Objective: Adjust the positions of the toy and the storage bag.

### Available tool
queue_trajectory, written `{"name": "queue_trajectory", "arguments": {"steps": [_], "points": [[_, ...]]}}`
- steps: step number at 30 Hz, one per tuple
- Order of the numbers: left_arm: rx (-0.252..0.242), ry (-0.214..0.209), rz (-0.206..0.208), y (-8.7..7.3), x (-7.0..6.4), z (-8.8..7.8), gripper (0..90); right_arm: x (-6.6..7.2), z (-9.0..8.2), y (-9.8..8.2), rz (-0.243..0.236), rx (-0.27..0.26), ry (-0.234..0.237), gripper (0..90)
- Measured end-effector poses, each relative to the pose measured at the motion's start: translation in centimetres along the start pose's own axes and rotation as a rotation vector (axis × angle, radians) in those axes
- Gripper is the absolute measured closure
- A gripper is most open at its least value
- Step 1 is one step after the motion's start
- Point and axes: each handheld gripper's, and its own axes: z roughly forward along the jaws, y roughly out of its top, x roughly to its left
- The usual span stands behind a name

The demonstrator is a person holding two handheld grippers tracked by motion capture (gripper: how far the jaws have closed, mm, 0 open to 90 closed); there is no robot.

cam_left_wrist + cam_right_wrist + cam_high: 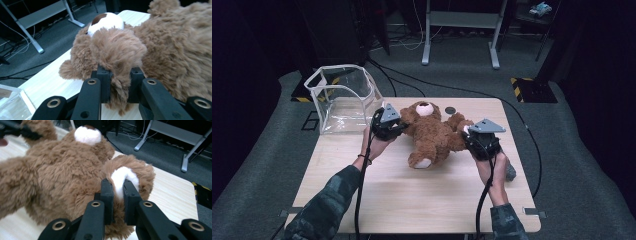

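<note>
A shaggy brown plush teddy bear with a white muzzle and white paw pads lies sprawled on its back mid-way across the pale wooden worktop. The left gripper has its black fingers pinched tight on one furry arm; the right gripper has its fingers squeezed on a white-padded paw. A clear, soft-walled plastic box stands at the worktop's far left corner.

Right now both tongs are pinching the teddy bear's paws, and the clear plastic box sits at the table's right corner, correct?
Not quite: the high view shows the clear plastic box at the table's far left corner. Both tongs do pinch the teddy bear's paws.
</note>
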Motion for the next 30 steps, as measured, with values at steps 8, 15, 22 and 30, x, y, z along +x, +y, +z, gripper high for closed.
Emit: {"name": "queue_trajectory", "arguments": {"steps": [8,15,22,30], "points": [[0.071,-0.021,-0.001,-2.0,0.8,1.8,76.8,3.0,0.6,-1.8,-0.043,0.052,0.005,81.5],[0.11,-0.051,-0.109,-5.4,0.9,3.3,76.0,5.5,3.1,-5.8,-0.03,0.14,0.069,79.6],[0.1,-0.055,-0.177,-6.4,1.2,3.2,71.8,5.5,3.3,-6.0,0.017,0.145,0.115,77.2],[0.118,-0.034,-0.303,-6.6,1.9,2.2,48.9,5.4,3.7,-6.4,0.035,0.146,0.139,75.4]]}}
